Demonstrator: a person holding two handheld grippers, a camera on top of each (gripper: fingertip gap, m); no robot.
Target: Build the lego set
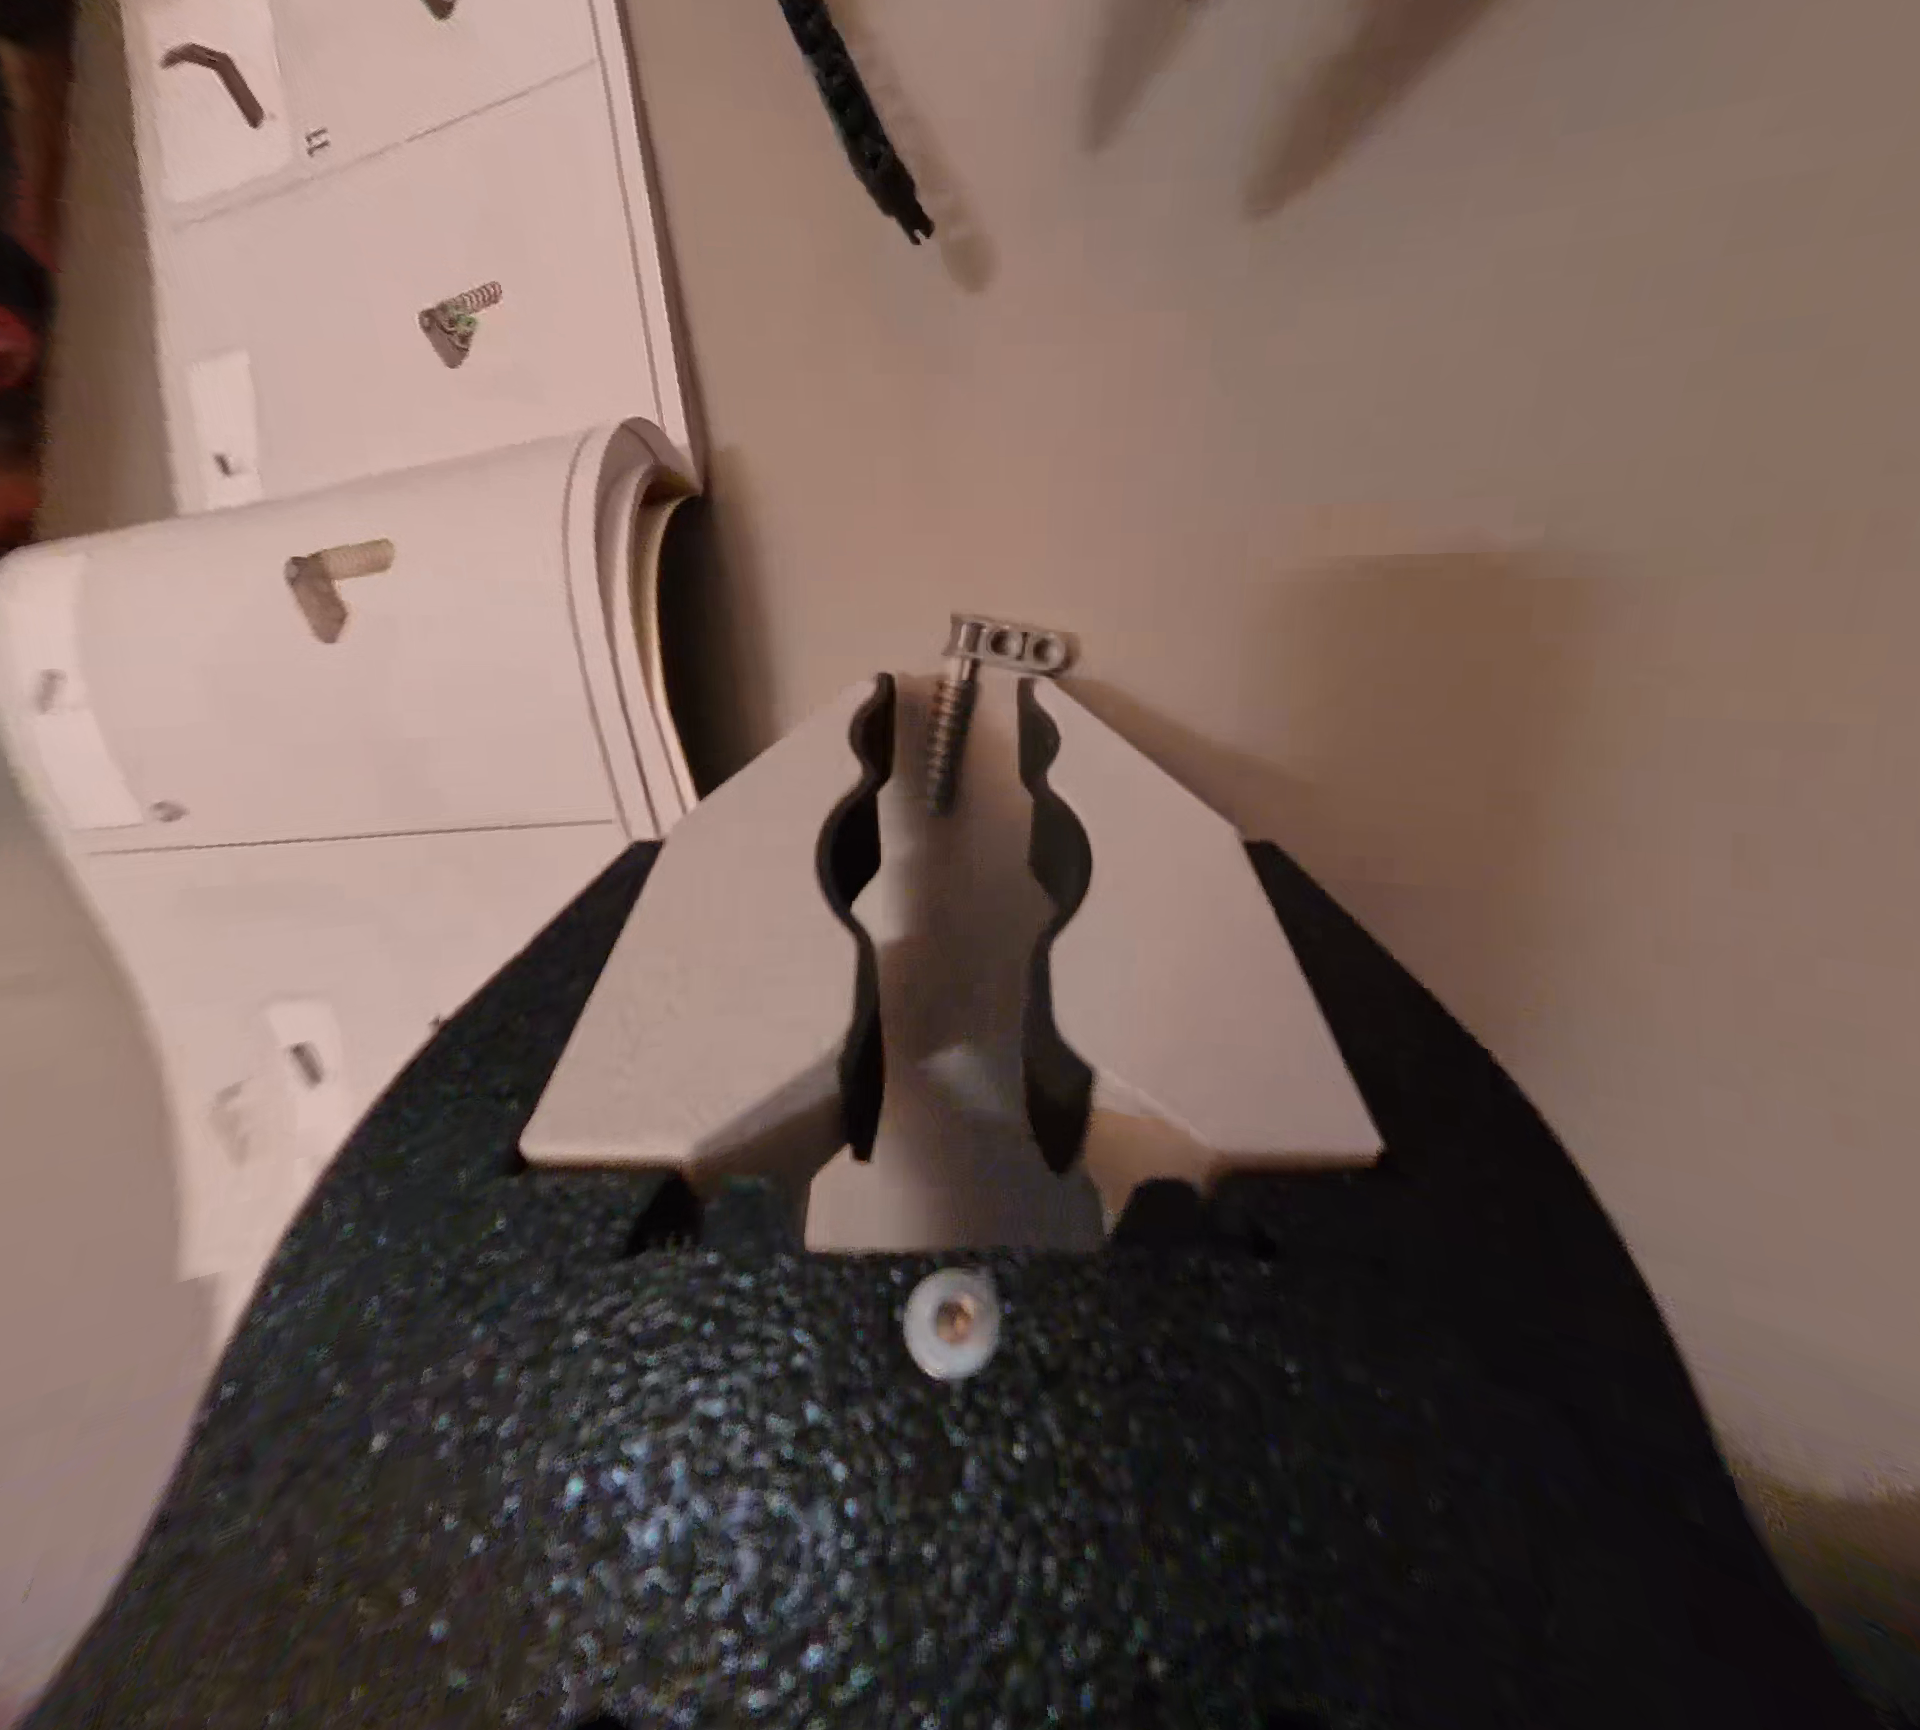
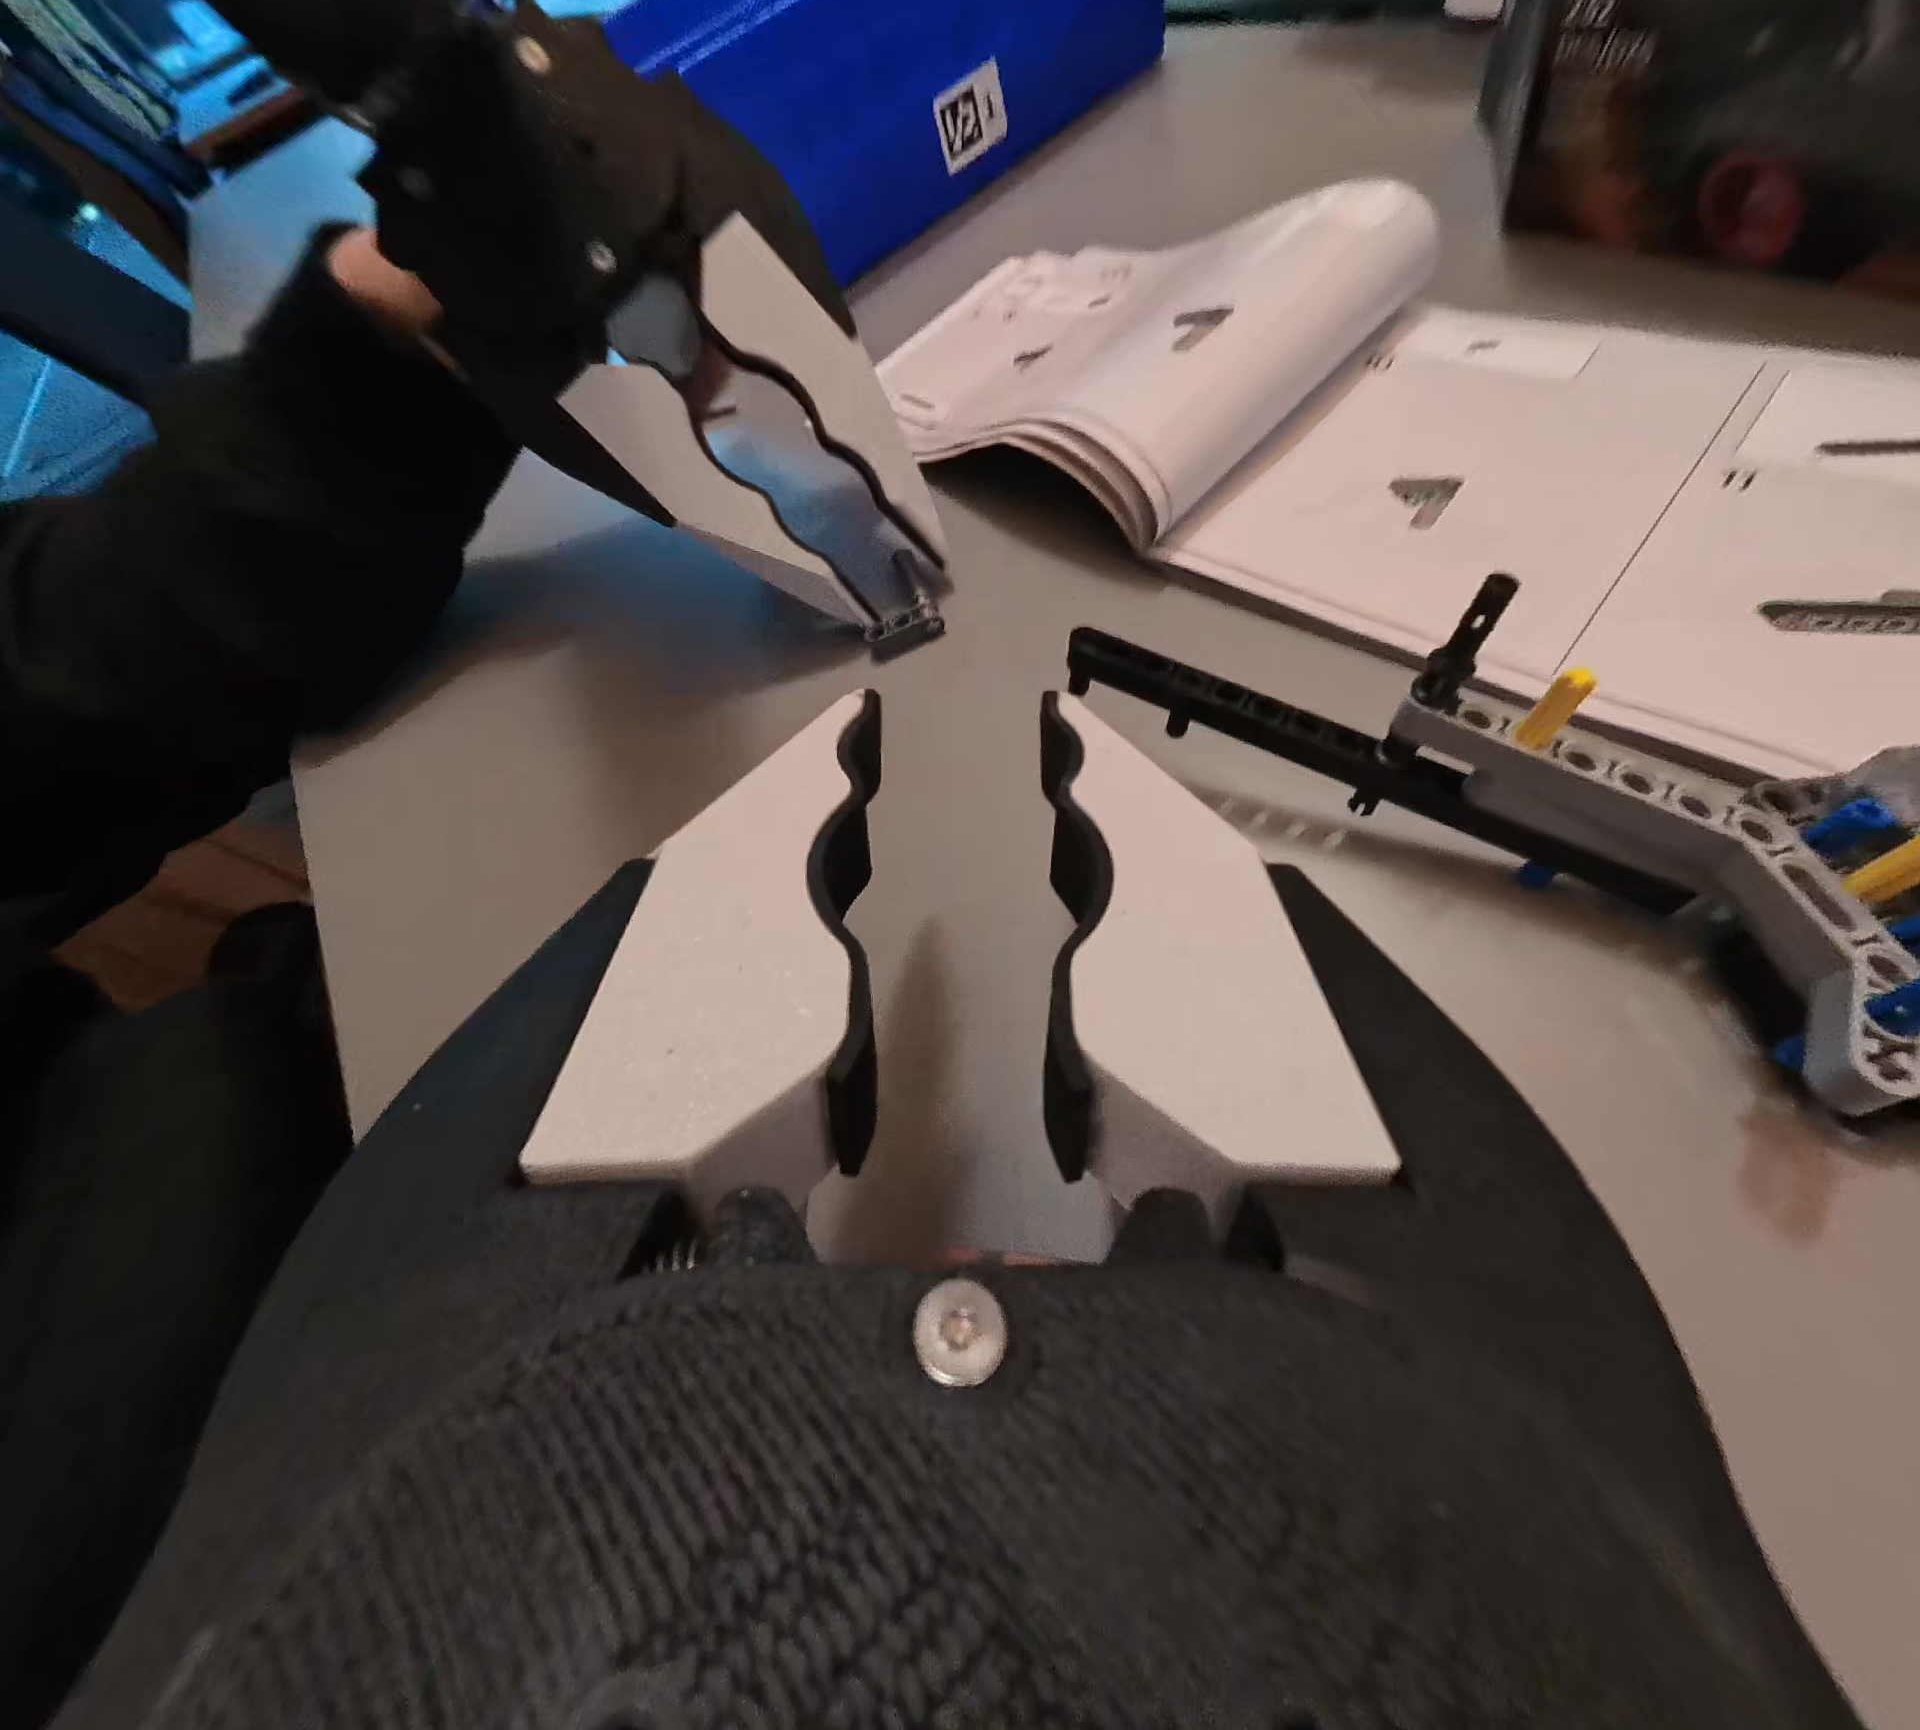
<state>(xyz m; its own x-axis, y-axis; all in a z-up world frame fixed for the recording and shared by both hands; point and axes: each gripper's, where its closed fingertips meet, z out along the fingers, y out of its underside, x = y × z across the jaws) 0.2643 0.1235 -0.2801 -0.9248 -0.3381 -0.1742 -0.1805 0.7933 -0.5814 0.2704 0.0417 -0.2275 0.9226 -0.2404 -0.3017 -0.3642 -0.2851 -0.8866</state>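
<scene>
Currently my left gripper is low over the grey table, fingers a narrow gap apart, with a small grey lego piece (short beam plus spring-like shaft) lying between the tips; I can't tell whether the pads actually touch it. My right gripper hangs empty with its fingers spread moderately, facing the left one's tips across the table. The partly built lego assembly, a black beam joined to grey beams with yellow and blue pins, sits on the table to its right, beside the open instruction booklet, with a blue bin behind.
</scene>
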